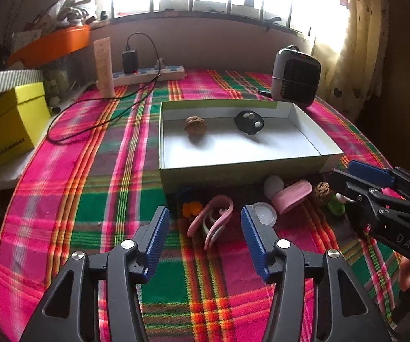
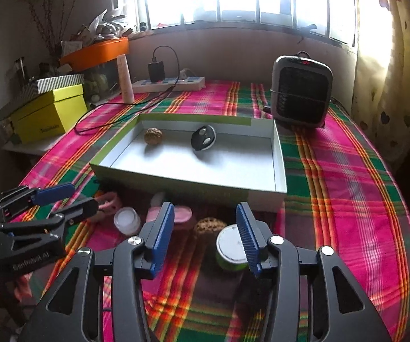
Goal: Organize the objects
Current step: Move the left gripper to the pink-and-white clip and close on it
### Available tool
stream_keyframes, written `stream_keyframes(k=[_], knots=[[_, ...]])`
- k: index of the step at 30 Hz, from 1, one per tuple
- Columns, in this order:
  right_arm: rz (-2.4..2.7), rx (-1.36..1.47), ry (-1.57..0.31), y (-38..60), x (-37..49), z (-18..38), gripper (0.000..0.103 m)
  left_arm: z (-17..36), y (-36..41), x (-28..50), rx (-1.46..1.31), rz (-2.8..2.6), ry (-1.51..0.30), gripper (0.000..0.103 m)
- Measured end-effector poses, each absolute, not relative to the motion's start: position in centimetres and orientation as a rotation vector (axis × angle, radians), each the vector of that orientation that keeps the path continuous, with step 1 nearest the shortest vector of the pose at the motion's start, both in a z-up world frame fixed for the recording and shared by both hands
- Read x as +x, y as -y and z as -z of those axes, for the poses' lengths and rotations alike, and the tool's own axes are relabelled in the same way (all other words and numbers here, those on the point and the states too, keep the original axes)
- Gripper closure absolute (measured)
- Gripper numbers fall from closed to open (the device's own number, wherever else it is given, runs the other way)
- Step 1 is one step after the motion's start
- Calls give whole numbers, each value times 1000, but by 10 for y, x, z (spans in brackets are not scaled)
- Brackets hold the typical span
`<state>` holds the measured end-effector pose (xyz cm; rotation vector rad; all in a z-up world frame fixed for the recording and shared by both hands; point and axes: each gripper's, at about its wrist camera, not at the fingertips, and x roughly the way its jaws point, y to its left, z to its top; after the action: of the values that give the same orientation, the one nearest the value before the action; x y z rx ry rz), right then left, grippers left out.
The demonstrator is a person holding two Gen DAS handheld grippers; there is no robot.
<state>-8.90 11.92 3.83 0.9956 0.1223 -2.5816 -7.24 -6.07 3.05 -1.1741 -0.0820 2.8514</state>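
Note:
A shallow white box lid (image 1: 313, 158) (image 2: 279, 156) lies on the plaid cloth and holds a walnut (image 1: 195, 124) (image 2: 153, 136) and a black key fob (image 1: 249, 122) (image 2: 203, 137). In front of it lie a pink clip (image 1: 212, 221), a small white jar (image 1: 264, 213) (image 2: 127, 220), a pink case (image 1: 292, 196) (image 2: 182, 215), a second walnut (image 1: 322, 190) (image 2: 209, 225) and a green jar with a white lid (image 2: 229, 249). My left gripper (image 1: 203, 238) is open just before the pink clip. My right gripper (image 2: 205, 235) is open, with the second walnut and green jar between its fingers.
A grey heater (image 1: 296, 75) (image 2: 302, 92) stands behind the lid on the right. A power strip with a charger and cable (image 1: 147, 74) (image 2: 170, 83) lies at the back. A yellow box (image 1: 8, 125) (image 2: 49, 112) sits at the left edge, a curtain (image 2: 390, 57) on the right.

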Motion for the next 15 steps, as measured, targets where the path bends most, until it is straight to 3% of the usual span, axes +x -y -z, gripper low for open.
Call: stream_keyframes(k=[15], knots=[[2603, 1020, -106, -147, -78, -32, 56, -13, 65, -76, -1229, -2811, 88, 48]])
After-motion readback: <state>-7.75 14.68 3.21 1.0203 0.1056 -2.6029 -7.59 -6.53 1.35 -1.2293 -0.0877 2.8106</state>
